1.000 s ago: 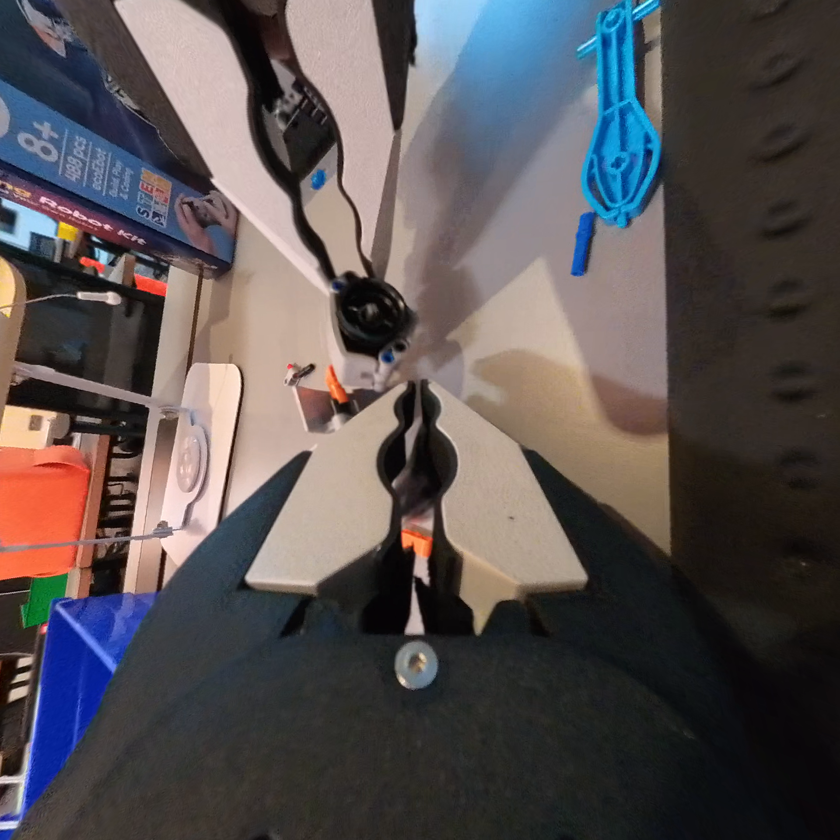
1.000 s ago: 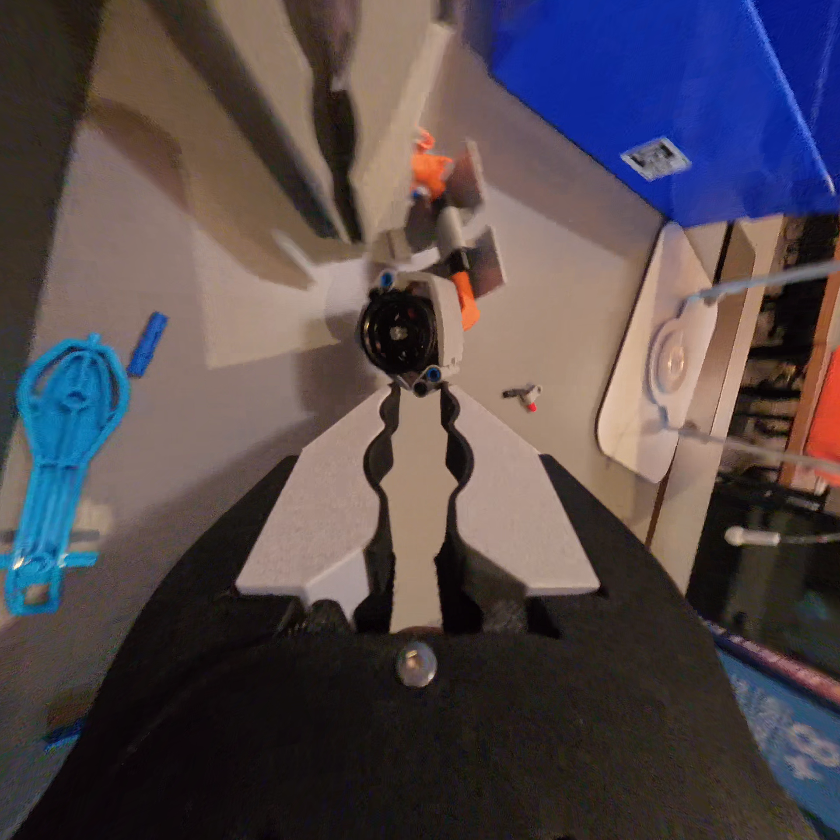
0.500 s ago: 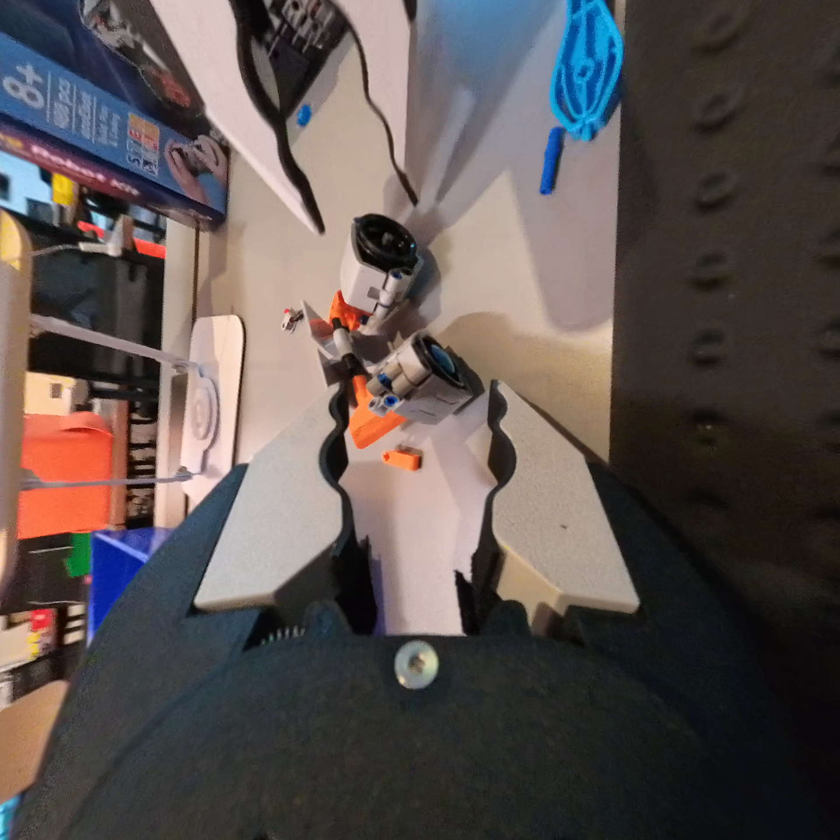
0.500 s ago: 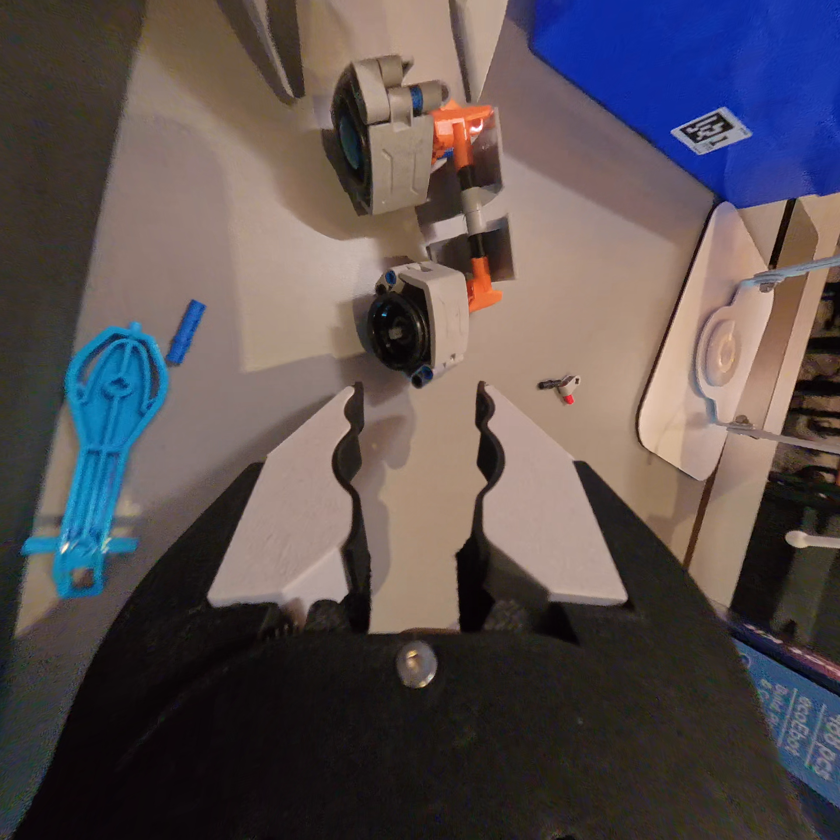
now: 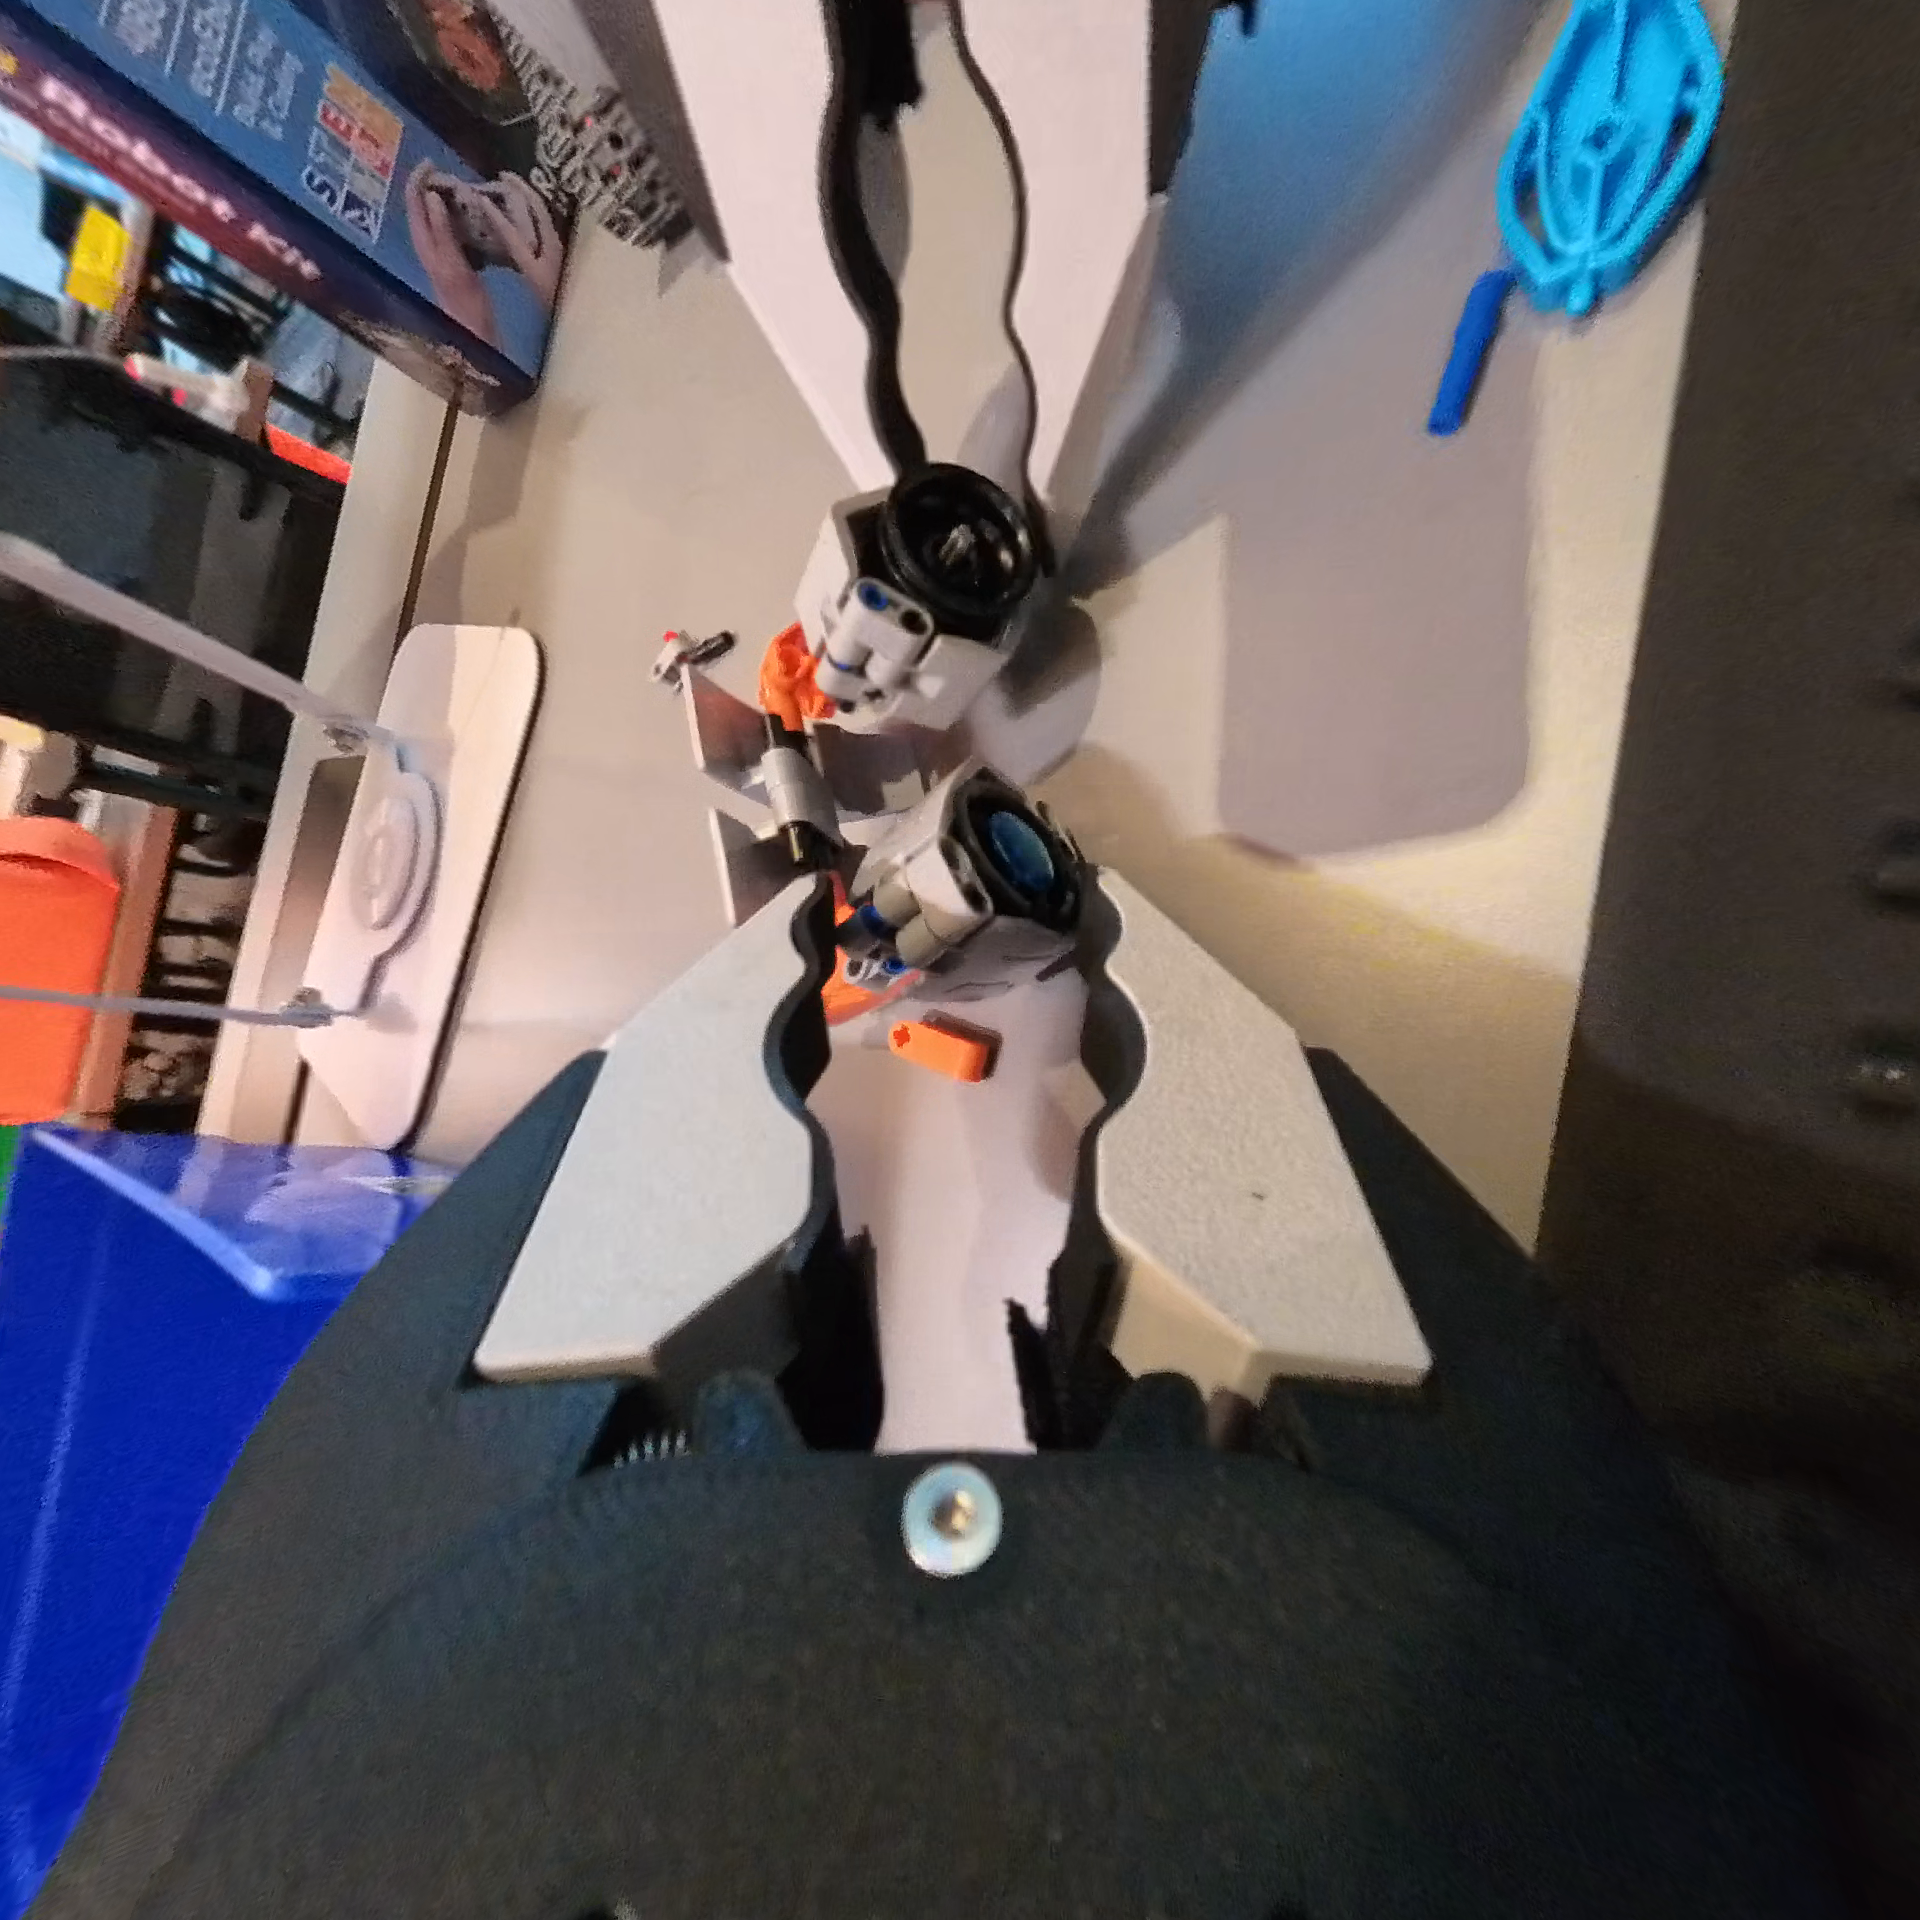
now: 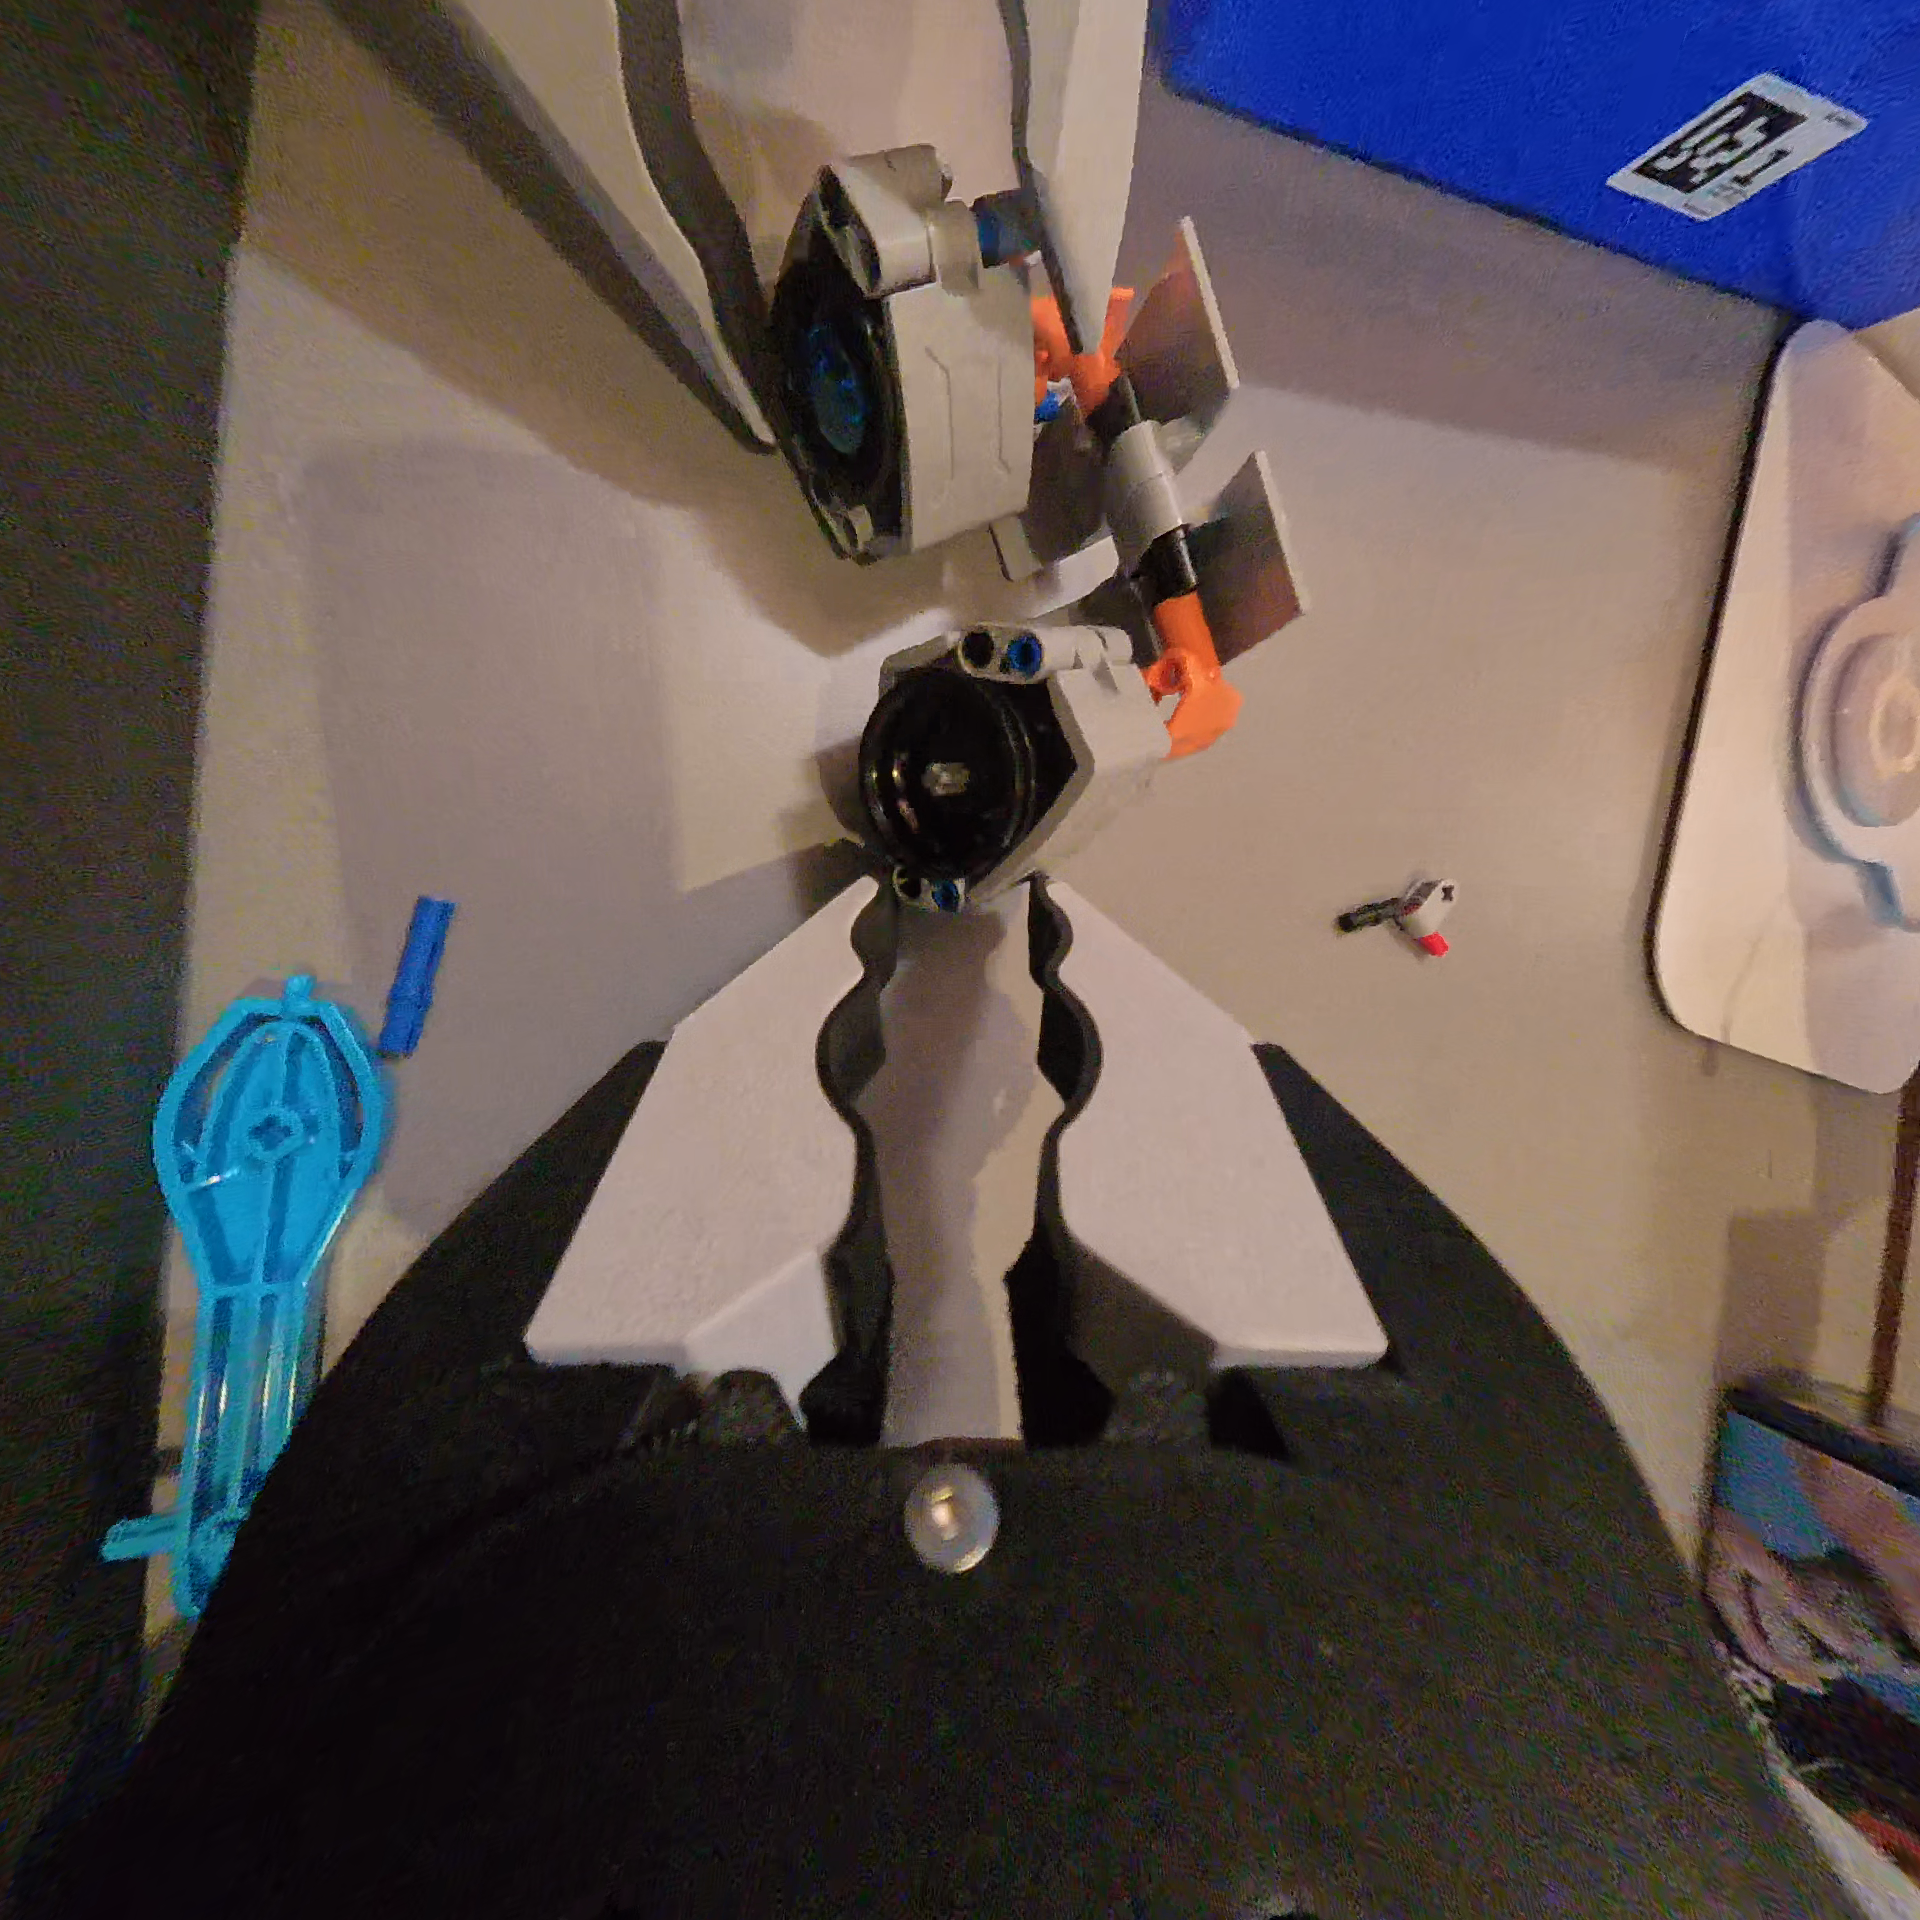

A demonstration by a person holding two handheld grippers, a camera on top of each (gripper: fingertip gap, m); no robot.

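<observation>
A small brick assembly lies on the pale table: two grey motor-like blocks joined by an axle with orange connectors and grey plates (image 6: 1247, 551). My left gripper (image 5: 951, 894) is shut on the block with the blue centre (image 5: 997, 873), which also shows in the right wrist view (image 6: 914, 364). My right gripper (image 6: 961, 899) is shut on the lower tab of the block with the black centre (image 6: 956, 769), which the left wrist view shows farther off (image 5: 956, 561). A loose orange piece (image 5: 940, 1044) lies on the table between my left fingers.
A light-blue openwork frame (image 6: 260, 1195) and a blue pin (image 6: 416, 977) lie near a dark panel (image 6: 104, 623). A tiny grey-and-red piece (image 6: 1403, 914), a white plate (image 6: 1787, 727), a blue bin (image 6: 1507, 125) and a boxed kit (image 5: 312, 156) lie on the other side. Spacing between my two grippers at the tips: around 8 centimeters. The loose orange piece (image 5: 940, 1044) sits 4 centimeters or so from the ends of my left fingers.
One second ago both grippers were shut. Half a second ago both were open and drawn back, the orange piece dropped. Now both have moved in and closed on the two blocks.
</observation>
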